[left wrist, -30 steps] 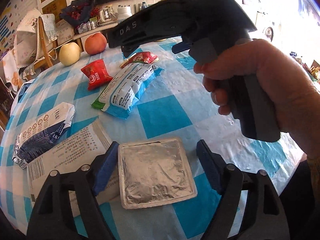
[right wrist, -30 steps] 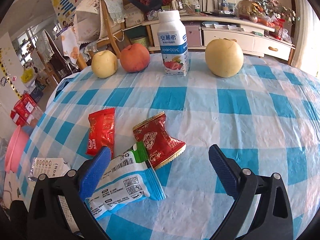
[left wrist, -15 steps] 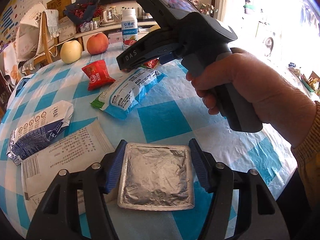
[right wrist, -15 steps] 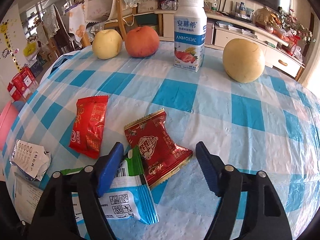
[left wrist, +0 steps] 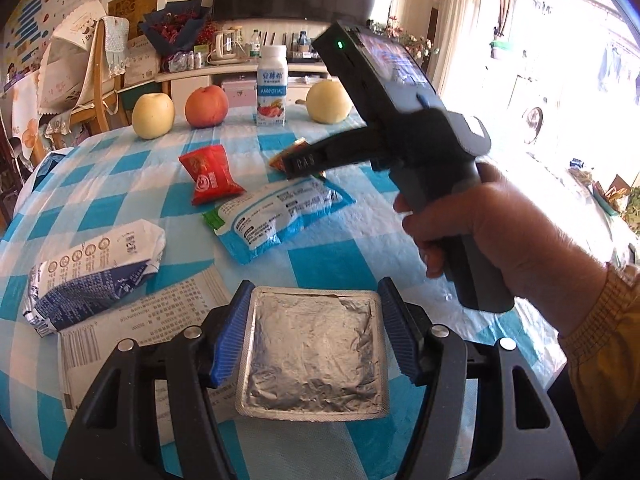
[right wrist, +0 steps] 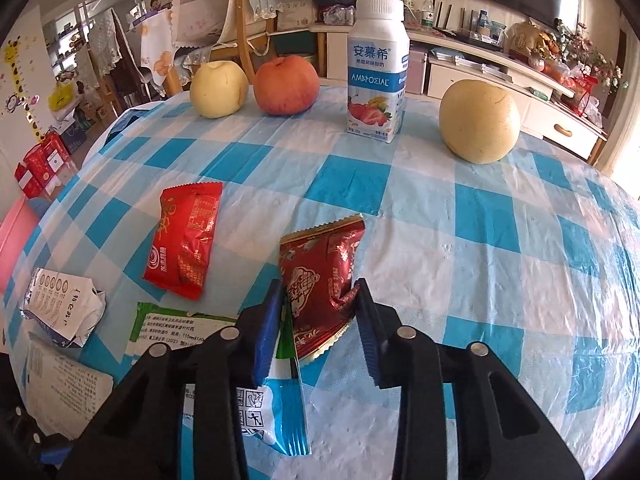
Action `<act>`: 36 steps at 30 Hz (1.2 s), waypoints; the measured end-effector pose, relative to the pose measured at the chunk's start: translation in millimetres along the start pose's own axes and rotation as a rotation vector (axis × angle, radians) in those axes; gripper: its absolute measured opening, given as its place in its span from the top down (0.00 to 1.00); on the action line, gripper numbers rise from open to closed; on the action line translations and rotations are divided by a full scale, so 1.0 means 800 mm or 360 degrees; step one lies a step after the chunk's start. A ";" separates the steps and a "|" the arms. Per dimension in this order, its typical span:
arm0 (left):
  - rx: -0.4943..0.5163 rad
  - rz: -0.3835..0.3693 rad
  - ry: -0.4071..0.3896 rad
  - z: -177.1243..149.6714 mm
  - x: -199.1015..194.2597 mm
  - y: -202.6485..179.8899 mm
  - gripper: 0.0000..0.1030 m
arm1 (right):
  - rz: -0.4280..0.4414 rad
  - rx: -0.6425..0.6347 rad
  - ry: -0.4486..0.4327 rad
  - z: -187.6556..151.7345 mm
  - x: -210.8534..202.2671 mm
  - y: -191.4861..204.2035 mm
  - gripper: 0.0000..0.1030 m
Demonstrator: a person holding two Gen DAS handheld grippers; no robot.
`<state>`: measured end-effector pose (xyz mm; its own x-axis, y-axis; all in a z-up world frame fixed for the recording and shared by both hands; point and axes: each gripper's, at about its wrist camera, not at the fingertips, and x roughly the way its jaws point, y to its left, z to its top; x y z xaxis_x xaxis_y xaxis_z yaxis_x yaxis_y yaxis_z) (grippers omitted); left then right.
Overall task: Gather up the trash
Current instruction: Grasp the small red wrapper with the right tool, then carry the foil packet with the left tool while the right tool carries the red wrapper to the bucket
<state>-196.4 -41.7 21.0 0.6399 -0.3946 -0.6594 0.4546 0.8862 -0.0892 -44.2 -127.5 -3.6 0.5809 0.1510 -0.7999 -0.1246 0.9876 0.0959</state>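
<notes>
Two red wrappers (right wrist: 184, 240) (right wrist: 320, 280), three fruits (right wrist: 218, 88) (right wrist: 286, 84) (right wrist: 478, 120)

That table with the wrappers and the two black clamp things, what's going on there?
A person is clearing trash off a checked table with two hand-held grippers. The left gripper is clamped on a square foil pack. The right gripper has just been closing and now pinches a dark red wrapper, which crumples between its pads. A bright red wrapper, a blue and white pouch and more packets lie uncollected. The fruit and the yogurt bottle stand untouched at the back.
</notes>
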 end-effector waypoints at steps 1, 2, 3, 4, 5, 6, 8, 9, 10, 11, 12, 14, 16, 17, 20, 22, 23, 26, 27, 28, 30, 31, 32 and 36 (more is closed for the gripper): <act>-0.0003 -0.0002 -0.0011 0.001 -0.002 0.002 0.38 | -0.0006 0.0004 -0.0003 -0.002 -0.002 -0.001 0.66; -0.0010 -0.0006 -0.0024 0.002 -0.005 0.004 0.38 | -0.0009 0.0012 -0.0008 -0.003 -0.003 -0.002 0.66; -0.0018 -0.0011 -0.0033 0.003 -0.007 0.006 0.38 | -0.0007 0.0027 -0.0014 -0.004 -0.005 -0.004 0.67; -0.0026 -0.0016 -0.0044 0.004 -0.009 0.009 0.38 | -0.0007 0.0046 -0.0020 -0.006 -0.007 -0.006 0.68; -0.0035 -0.0022 -0.0058 0.005 -0.012 0.012 0.38 | -0.0008 0.0065 -0.0028 -0.007 -0.009 -0.009 0.69; -0.0041 -0.0025 -0.0072 0.006 -0.015 0.015 0.38 | -0.0010 0.0087 -0.0041 -0.008 -0.012 -0.012 0.71; -0.0061 -0.0035 -0.0104 0.010 -0.021 0.023 0.38 | -0.0006 0.0129 -0.0070 -0.010 -0.019 -0.017 0.72; -0.0071 -0.0040 -0.0119 0.011 -0.024 0.026 0.38 | -0.0009 0.0149 -0.0086 -0.011 -0.023 -0.019 0.72; -0.0082 -0.0044 -0.0137 0.013 -0.027 0.030 0.38 | -0.0020 0.0163 -0.0099 -0.012 -0.026 -0.021 0.74; -0.0091 -0.0047 -0.0153 0.014 -0.030 0.034 0.38 | -0.0026 0.0181 -0.0111 -0.014 -0.028 -0.023 0.74; -0.0100 -0.0049 -0.0168 0.015 -0.034 0.038 0.38 | -0.0031 0.0204 -0.0125 -0.015 -0.031 -0.026 0.74; -0.0120 -0.0052 -0.0188 0.018 -0.038 0.046 0.38 | -0.0038 0.0240 -0.0147 -0.018 -0.037 -0.029 0.74; -0.0143 -0.0052 -0.0209 0.019 -0.043 0.054 0.38 | -0.0049 0.0266 -0.0171 -0.020 -0.043 -0.031 0.75; -0.0151 -0.0050 -0.0216 0.020 -0.045 0.058 0.38 | -0.0048 0.0285 -0.0185 -0.021 -0.046 -0.032 0.75; -0.0188 -0.0046 -0.0240 0.021 -0.050 0.073 0.38 | 0.0011 0.0382 -0.0242 -0.025 -0.059 -0.039 0.75; -0.0208 -0.0040 -0.0253 0.023 -0.052 0.085 0.38 | 0.0061 0.0456 -0.0291 -0.028 -0.070 -0.041 0.75; -0.0221 -0.0037 -0.0260 0.023 -0.053 0.090 0.38 | 0.0090 0.0496 -0.0317 -0.029 -0.076 -0.043 0.75; -0.0256 -0.0025 -0.0285 0.026 -0.058 0.106 0.38 | 0.0187 0.0619 -0.0384 -0.033 -0.092 -0.051 0.75; -0.0268 -0.0022 -0.0293 0.027 -0.060 0.112 0.38 | 0.0228 0.0663 -0.0405 -0.034 -0.097 -0.054 0.75; -0.0278 -0.0016 -0.0299 0.027 -0.061 0.117 0.38 | 0.0281 0.0710 -0.0423 -0.036 -0.100 -0.057 0.75; -0.0302 0.0000 -0.0299 0.027 -0.061 0.127 0.38 | 0.0396 0.0819 -0.0461 -0.041 -0.106 -0.064 0.75; -0.0319 0.0005 -0.0298 0.027 -0.061 0.132 0.38 | 0.0454 0.0871 -0.0482 -0.044 -0.109 -0.067 0.75; -0.0339 0.0012 -0.0299 0.027 -0.061 0.139 0.38 | 0.0495 0.0913 -0.0500 -0.046 -0.112 -0.069 0.75; -0.0387 0.0022 -0.0322 0.027 -0.065 0.157 0.38 | 0.0565 0.0958 -0.0539 -0.050 -0.129 -0.063 0.75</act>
<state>-159.4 84.7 60.4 0.7664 -0.4007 -0.5021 0.2989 0.9143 -0.2734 -130.2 -194.4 50.8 0.8140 0.3725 -0.4457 0.0527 0.7167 0.6953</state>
